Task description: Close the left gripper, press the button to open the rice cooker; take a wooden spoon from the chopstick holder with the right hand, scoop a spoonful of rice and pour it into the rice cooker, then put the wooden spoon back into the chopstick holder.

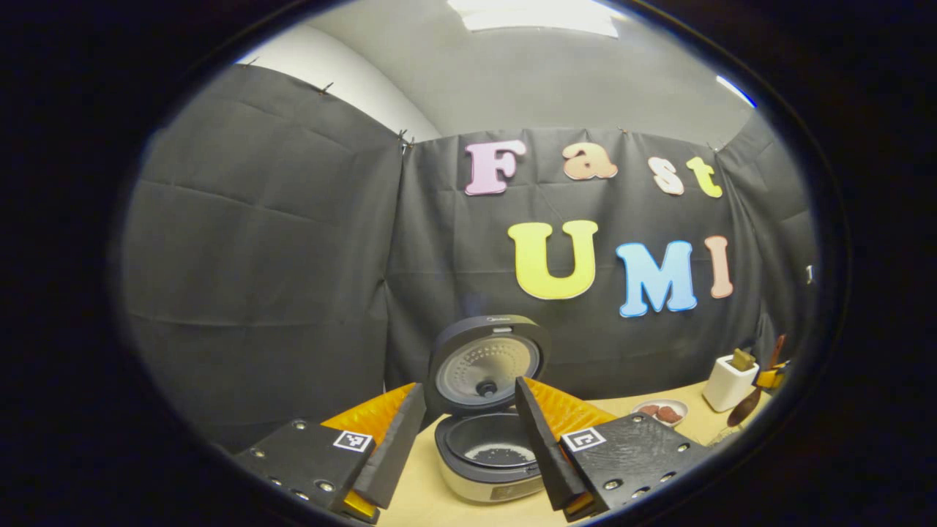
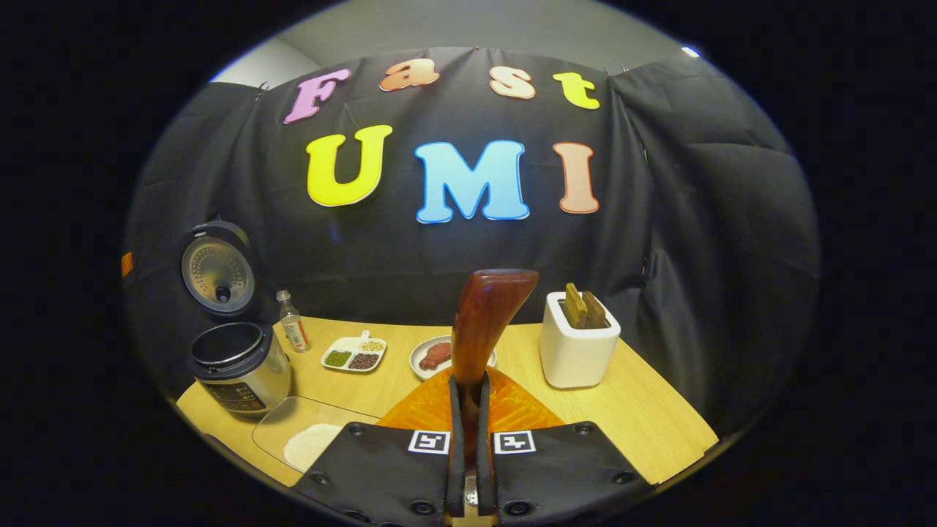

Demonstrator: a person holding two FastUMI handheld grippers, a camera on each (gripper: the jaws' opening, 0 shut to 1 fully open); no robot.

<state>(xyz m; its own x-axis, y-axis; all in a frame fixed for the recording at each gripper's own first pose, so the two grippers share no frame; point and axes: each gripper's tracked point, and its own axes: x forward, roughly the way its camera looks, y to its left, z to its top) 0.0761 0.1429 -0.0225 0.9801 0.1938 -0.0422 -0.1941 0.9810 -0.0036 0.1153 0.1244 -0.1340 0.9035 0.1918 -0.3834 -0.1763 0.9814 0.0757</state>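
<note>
The rice cooker point(image 1: 489, 468) stands open with its lid point(image 1: 487, 366) upright, and pale specks lie at the bottom of its pot. My left gripper point(image 1: 468, 446) is open, hanging just in front of the cooker with nothing between its fingers. My right gripper point(image 2: 468, 410) is shut on the handle of the wooden spoon point(image 2: 487, 322), which stands upright in front of the camera. The white chopstick holder point(image 2: 578, 348) with wooden utensils stands to the spoon's right. In the left gripper view, the spoon point(image 1: 747, 406) hangs beside the holder point(image 1: 728, 382). The cooker point(image 2: 238, 362) sits far left in the right gripper view.
A clear tray of rice point(image 2: 311, 443) lies at the table's near edge by the cooker. Behind it stand a small bottle point(image 2: 293, 331), a divided dish of beans point(image 2: 355, 353) and a plate of meat point(image 2: 438, 355). The wooden table point(image 2: 644, 410) ends close to the right.
</note>
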